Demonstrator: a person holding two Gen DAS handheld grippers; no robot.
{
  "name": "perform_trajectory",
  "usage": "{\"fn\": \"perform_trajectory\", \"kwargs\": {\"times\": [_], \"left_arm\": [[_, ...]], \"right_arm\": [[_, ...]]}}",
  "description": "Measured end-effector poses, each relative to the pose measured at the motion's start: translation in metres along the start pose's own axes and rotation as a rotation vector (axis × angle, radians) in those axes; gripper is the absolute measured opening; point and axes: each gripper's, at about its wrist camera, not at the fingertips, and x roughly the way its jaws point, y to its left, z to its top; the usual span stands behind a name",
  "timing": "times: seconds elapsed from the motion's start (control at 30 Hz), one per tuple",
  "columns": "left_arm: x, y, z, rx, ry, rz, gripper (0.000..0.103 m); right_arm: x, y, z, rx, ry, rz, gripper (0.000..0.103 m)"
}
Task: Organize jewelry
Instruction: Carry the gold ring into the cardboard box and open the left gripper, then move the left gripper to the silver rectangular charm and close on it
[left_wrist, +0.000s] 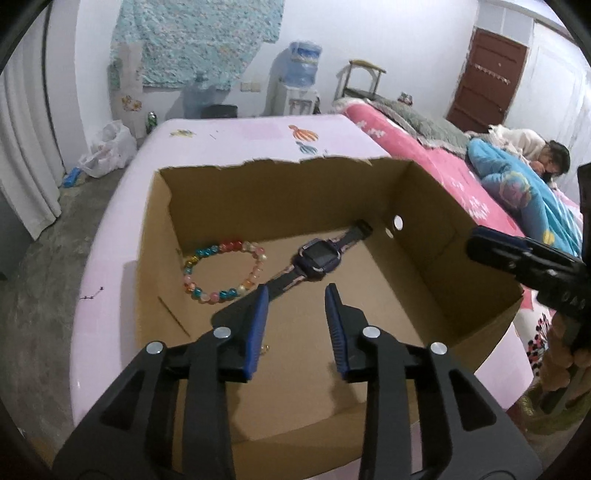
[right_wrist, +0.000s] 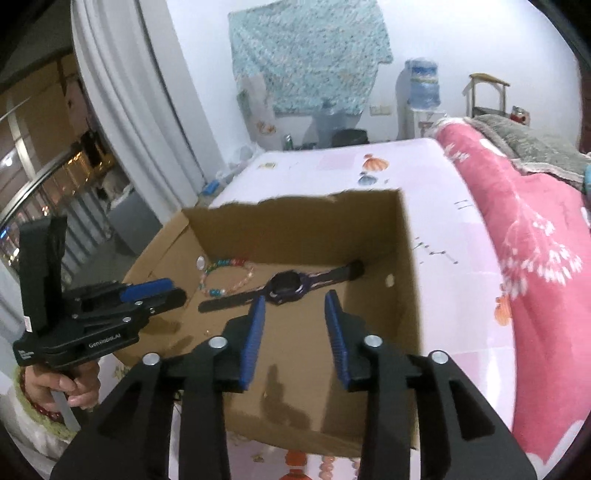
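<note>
At the centre of both views sits an open brown cardboard box (left_wrist: 454, 236) with a ragged torn far edge, resting on a pale pink table top (left_wrist: 258, 136). On the box floor, left of centre in the left wrist view, lies a round bracelet of multicoloured glass beads (left_wrist: 223, 271); just beside it to the right, a dark purple smartwatch with a black strap (left_wrist: 314, 258) lies flat and stretched out diagonally. Low in that view, the left gripper (left_wrist: 297, 295) hangs over the box with its blue-padded fingers apart and nothing between them. Its left fingertip overlaps the near strap end in the picture; contact cannot be told. Low in the right wrist view, the right gripper (right_wrist: 295, 301) likewise stands parted and empty above the box floor. A pink floral blanket (right_wrist: 535, 258) fills that view's right side.
</note>
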Motion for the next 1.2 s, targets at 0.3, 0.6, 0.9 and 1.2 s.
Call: {"fn": "perform_trajectory", "kwargs": {"times": [0.3,0.6,0.9,1.2], "left_arm": [[-0.04,0.006,0.0,-0.033,-0.127,-0.017,0.03],[-0.088,0.012,-0.017,-0.007,-0.197,0.005,0.032],[-0.117,0.009,-0.069,0.068,-0.15,0.017,0.036],[-0.082,-0.004,-0.12,0.063,0.002,-0.062,0.036]], "right_arm": [[-0.035,-0.001,-0.001,0.009,-0.088,-0.014,0.036],[-0.065,0.014,-0.014,-0.025,-0.132,0.011,0.044],[-0.083,0.016,-0.054,-0.019,-0.061,0.063,0.045],[-0.047,0.021,-0.119,0.102,0.117,0.111,0.045]]}}
